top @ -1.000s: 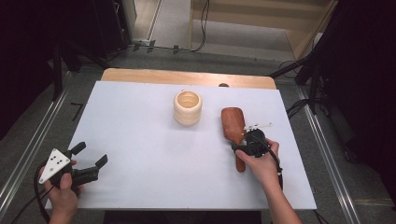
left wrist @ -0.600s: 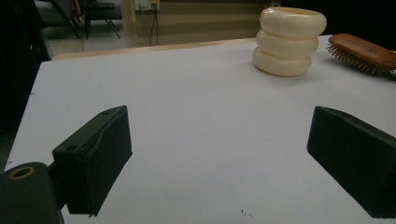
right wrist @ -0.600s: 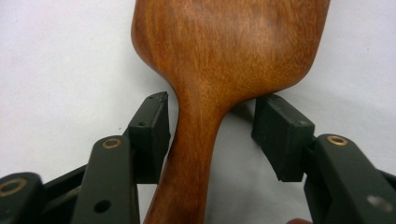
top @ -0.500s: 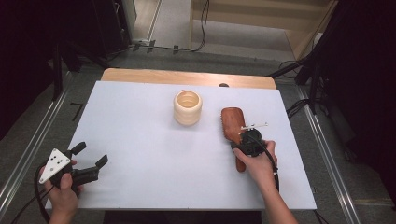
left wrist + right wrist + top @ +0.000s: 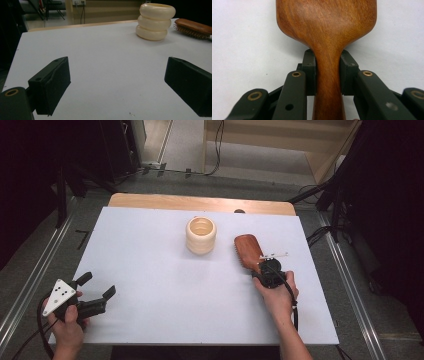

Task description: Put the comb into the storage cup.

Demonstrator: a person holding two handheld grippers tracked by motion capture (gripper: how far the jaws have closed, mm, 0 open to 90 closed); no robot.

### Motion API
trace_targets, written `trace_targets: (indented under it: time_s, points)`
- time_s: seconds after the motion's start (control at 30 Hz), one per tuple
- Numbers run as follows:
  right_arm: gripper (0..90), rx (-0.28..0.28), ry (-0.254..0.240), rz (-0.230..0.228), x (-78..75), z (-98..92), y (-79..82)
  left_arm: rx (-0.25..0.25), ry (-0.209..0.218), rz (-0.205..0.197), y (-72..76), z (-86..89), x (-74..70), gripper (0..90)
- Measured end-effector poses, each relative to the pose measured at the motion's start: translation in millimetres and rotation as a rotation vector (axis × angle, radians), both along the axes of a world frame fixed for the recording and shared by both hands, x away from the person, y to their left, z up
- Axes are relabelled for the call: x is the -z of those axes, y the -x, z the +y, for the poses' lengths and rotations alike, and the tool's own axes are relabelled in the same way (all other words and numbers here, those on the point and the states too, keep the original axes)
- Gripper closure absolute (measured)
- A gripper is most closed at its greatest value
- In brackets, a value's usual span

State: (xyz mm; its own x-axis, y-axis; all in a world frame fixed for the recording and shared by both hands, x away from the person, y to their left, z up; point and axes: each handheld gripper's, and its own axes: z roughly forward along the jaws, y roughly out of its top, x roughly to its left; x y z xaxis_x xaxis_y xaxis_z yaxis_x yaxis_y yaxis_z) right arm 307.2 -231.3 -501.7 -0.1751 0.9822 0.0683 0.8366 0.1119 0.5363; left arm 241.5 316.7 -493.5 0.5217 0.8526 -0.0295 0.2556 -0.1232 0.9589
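A brown wooden hairbrush (image 5: 247, 249) lies bristles down on the white table, right of centre. My right gripper (image 5: 268, 274) points down over its handle (image 5: 328, 75); its jaws have just been closing and now press on both sides of the handle. A cream ribbed cup (image 5: 201, 235) stands upright just left of the brush, also seen as the cream cup (image 5: 154, 21) beside the brush (image 5: 193, 28) in the left gripper view. My left gripper (image 5: 95, 289) rests at the table's front left corner, jaws wide apart over bare table, with its left pad (image 5: 53, 82) showing.
The white tabletop (image 5: 150, 270) has a wooden strip (image 5: 200, 202) along its far edge. Metal rails (image 5: 30, 285) run along both sides of the table. Cables and dark stands (image 5: 345, 195) lie on the floor beyond.
The right gripper's jaws have closed onto the hairbrush handle. The left hand and gripper have stayed put, and the brush and cup have not shifted.
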Motion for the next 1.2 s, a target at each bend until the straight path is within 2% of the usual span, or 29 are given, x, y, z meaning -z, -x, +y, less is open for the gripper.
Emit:
trace_targets:
  time_s: [0.13,0.23,0.6,0.77,0.9,1.2]
  points:
    - [69.7,-0.010,-0.023,-0.023,1.9,-3.7,2.5,-0.003,-0.003,0.002,-0.1,-0.1,-0.1,6.8]
    - [69.8,-0.030,-0.019,-0.044,3.3,-5.3,4.4,-0.006,-0.004,0.001,0.0,0.1,-0.2,6.8]
    - [69.8,-0.053,-0.080,-0.119,8.3,-11.6,14.4,-0.017,-0.007,-0.007,0.6,-1.0,-1.6,6.9]
    - [69.8,-0.066,-0.110,-0.168,4.2,-13.1,18.0,-0.024,0.009,-0.008,0.8,-0.7,-3.7,6.8]
    - [69.8,-0.069,-0.112,-0.219,-0.9,-11.6,22.2,-0.019,0.012,-0.010,0.3,-4.4,-5.5,6.8]
    - [69.8,-0.103,-0.121,-0.291,-10.4,-11.6,29.0,0.027,-0.013,-0.013,-3.1,-21.4,-14.2,6.9]
